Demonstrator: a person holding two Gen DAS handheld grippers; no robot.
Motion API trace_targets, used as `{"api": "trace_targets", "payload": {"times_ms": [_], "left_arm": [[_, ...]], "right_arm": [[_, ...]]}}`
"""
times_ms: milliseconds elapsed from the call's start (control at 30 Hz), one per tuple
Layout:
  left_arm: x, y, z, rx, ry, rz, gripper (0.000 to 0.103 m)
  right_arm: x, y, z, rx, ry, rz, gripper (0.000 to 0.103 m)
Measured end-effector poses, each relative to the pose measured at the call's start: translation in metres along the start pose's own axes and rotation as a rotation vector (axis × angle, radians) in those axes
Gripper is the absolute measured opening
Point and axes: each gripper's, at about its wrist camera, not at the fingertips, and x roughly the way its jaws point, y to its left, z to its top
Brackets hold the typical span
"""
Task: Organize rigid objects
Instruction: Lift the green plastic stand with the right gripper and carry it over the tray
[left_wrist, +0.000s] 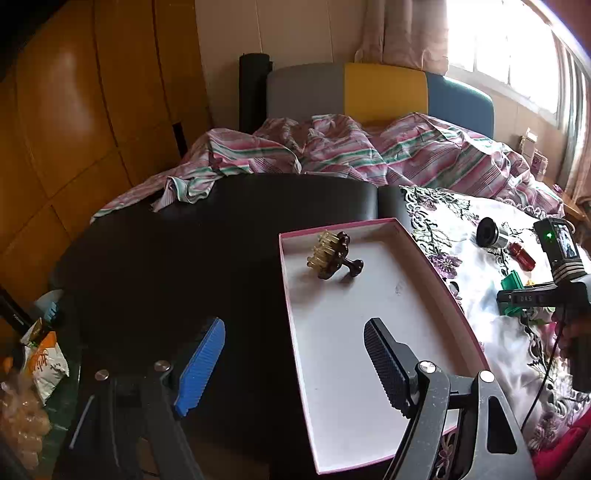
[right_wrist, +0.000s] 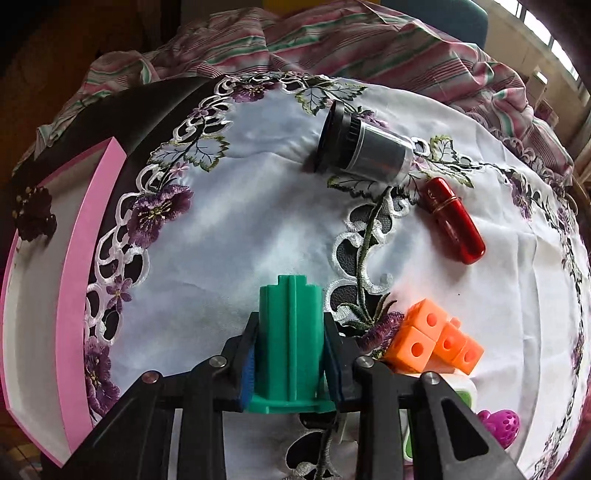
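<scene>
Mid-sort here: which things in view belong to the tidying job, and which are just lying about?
Job:
pink box
brown massager inside it
green piece, in right gripper
black lens
red capsule
orange cubes

Lying about:
striped bedding
snack packets
embroidered cloth

**A lived-in bedroom at home**

A bed with a rumpled pink-and-green striped quilt fills the middle of the left wrist view, backed by a padded headboard in grey, yellow and blue panels. Wooden wardrobe doors cover the upper left, and a curtained window glows at upper right. A white embroidered floral cloth drapes the dark bench; snack packets sit at lower left.
</scene>
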Motion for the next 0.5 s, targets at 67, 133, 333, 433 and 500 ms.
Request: {"api": "trace_targets", "payload": {"times_ms": [67,133,333,433,500], "left_arm": [[-0.005,0.001,0.000,0.001,-0.011,0.008,0.079],[-0.010,0.002,-0.001,0.004,-0.023,0.016,0.079],[-0.025,0.006,-0.002,0.011,-0.061,0.035,0.079],[-0.030,0.008,-0.003,0.011,-0.072,0.042,0.080],[-0.032,0.010,-0.004,0.012,-0.078,0.048,0.080]], "right_arm": [[-0.001,0.000,-0.001,0.007,0.001,0.000,0.030],[-0.001,0.000,-0.001,0.008,0.003,-0.005,0.030],[-0.003,0.008,-0.001,0.002,-0.009,-0.045,0.030],[-0.006,0.017,-0.003,-0.005,-0.032,-0.068,0.029],[-0.011,0.023,-0.004,-0.006,-0.056,-0.060,0.029]]}}
